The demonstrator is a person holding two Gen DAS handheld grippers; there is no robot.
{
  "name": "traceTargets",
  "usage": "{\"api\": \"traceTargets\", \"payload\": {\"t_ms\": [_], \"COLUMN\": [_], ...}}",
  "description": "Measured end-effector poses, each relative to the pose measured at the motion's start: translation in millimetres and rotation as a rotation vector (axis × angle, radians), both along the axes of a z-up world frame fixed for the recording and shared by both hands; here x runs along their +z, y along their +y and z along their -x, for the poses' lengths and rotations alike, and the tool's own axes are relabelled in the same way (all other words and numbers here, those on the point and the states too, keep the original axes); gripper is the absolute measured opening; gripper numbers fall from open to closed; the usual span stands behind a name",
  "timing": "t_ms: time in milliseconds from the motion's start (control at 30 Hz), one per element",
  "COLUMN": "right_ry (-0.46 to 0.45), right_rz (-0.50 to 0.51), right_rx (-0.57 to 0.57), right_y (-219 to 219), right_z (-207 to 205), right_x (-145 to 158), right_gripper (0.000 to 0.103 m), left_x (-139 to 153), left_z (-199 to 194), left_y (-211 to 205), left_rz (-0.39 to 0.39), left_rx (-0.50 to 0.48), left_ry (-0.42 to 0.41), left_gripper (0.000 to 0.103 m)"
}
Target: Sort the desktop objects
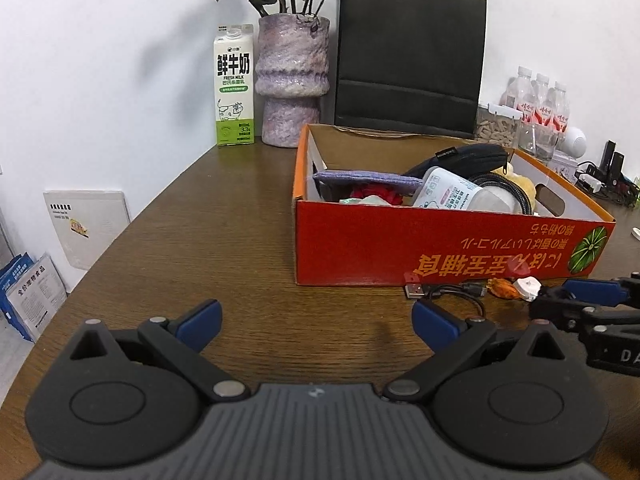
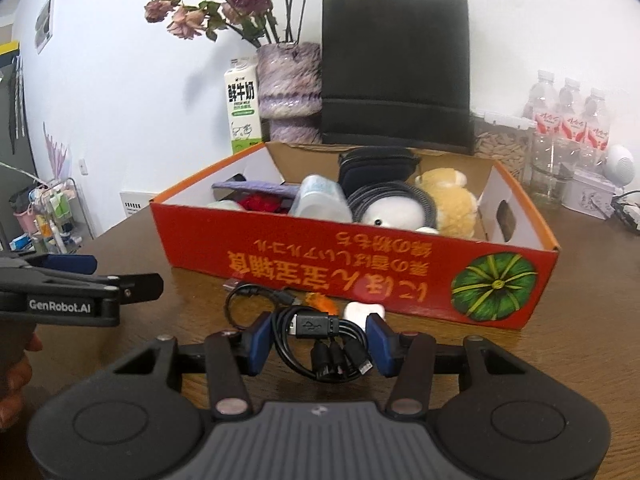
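We see a coiled black multi-plug cable between the blue pads of the right claw, which press on its sides. Behind it on the counter lie a thin black USB cable, a small orange object and a white plug, just before the red cardboard box filled with things

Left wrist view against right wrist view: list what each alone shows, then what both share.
Left wrist only: the left claw from behind, open over bare table, and a white panel on the wall. Right wrist only: the right claw shut on a coiled black cable, and a cluttered rack. Both: red box, milk carton, vase, black bag, water bottles.
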State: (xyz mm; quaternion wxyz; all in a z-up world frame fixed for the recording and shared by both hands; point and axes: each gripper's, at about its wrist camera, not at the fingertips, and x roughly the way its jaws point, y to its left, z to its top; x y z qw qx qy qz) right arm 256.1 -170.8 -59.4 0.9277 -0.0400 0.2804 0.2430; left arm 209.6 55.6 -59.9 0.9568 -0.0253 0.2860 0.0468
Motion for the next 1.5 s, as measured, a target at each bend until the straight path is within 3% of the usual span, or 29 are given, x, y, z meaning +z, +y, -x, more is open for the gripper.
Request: {"api": "traceTargets", "payload": {"t_ms": [533, 767, 933, 1000, 1133, 1200, 1500], "right_ry": [-0.022, -0.021, -0.018, -0.020, -0.016, -0.014, -0.022], "right_rz": [-0.005, -0.005, -0.011, -0.009, -0.009, -0.008, -0.006], "right_rx": [-0.048, -0.057, -0.064, -0.061, -0.060, -0.061, -0.056], "right_y": [-38, -48, -52, -51, -50, -50, -49], "right_z": [-13, -17, -18, -16, -16, -16, -14], "right_x": [4, 3, 3, 3, 2, 2, 2], "right_gripper": [0.049, 0.049, 0.049, 0.049, 0.049, 0.049, 0.049], "left_x": [-7, -15, -15, -15, -13, -13, -13], "left_z": [-44, -55, -55, -54, -52, -51, -50], "left_y": [-50, -56, -59, -60, -62, -63, -62], "left_rz": [-0.031, -0.026, -0.024, -0.023, -0.022, -0.020, -0.008], "left_rx": [-0.030, -0.027, -0.047, -0.051, -0.068, -0.080, -0.085], "left_ry": [0.059, 0.108, 0.105, 0.101, 0.097, 0.095, 0.086], "left_gripper": [0.102, 0.077, 0.068, 0.055, 0.041, 0.025, 0.025]}}
